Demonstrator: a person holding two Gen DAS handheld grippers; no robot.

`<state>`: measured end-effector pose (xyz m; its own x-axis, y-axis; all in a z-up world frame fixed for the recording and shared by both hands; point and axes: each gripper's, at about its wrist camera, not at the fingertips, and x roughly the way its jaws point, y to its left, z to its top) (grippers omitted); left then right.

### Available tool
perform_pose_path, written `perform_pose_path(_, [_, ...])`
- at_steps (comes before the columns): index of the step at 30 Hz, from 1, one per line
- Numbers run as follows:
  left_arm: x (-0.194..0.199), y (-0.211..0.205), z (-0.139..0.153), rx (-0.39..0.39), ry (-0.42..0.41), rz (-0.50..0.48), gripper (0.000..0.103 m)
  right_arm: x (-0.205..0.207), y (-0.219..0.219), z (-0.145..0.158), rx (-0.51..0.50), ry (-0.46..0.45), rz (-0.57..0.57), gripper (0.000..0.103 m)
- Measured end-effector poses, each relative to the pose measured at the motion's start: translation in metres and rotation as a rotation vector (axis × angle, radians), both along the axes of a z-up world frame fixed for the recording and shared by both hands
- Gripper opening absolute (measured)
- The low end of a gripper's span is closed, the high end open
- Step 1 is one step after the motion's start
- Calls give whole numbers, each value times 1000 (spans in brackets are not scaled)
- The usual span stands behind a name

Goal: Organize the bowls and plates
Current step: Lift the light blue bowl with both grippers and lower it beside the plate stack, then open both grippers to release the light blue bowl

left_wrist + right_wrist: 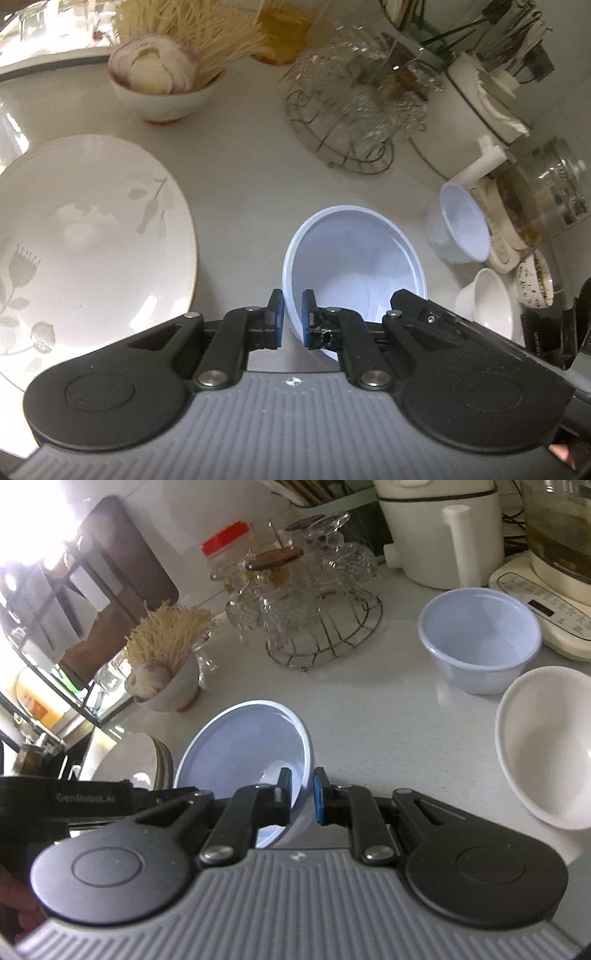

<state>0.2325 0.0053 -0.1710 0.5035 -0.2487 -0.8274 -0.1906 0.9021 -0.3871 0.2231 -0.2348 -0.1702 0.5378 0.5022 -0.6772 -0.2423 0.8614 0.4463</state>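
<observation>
While both grippers clamp opposite sides of one pale blue bowl (354, 254), it hangs tilted above the white counter (240, 177). From the left wrist, the left gripper (291, 317) has its blue pads closed on the bowl's near rim, one pad outside the wall and one inside. The tip of the right gripper (410, 301) reaches in over the rim from the lower right. From the right wrist, the right gripper (303, 797) pinches the bowl's (240, 746) right-hand wall in the same way, and the black body of the left gripper (74, 797) shows at the left edge.

A large white plate (85, 236) with a grey flower pattern lies flat on the counter just left of the held bowl. A second blue bowl (476, 642) stands upright farther off, beside a white bowl (546, 749) and a cream appliance base (535, 602). Behind the plate, a small white cup (162, 99) holds a bulb and a bundle of thin pale sticks. A wire rack (343, 147) carrying glassware stands near the middle of the counter, well apart from the held bowl.
</observation>
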Motion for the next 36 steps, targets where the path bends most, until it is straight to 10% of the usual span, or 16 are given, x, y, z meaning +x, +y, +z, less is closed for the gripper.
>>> perform_pose_path(21, [-3, 7, -14, 52, 68, 41, 15, 9, 17, -13, -45, 47, 66, 17])
perform_pose_path(23, [-4, 8, -12, 50, 68, 48, 28, 11, 15, -10, -52, 47, 57, 23])
perform_pose_path(25, [-7, 9, -8, 68, 54, 59, 47, 11, 12, -7, -43, 34, 45, 55])
perform_pose_path(36, [-25, 1, 36, 134, -6, 46, 47, -4, 3, 32, -95, -44, 62, 57])
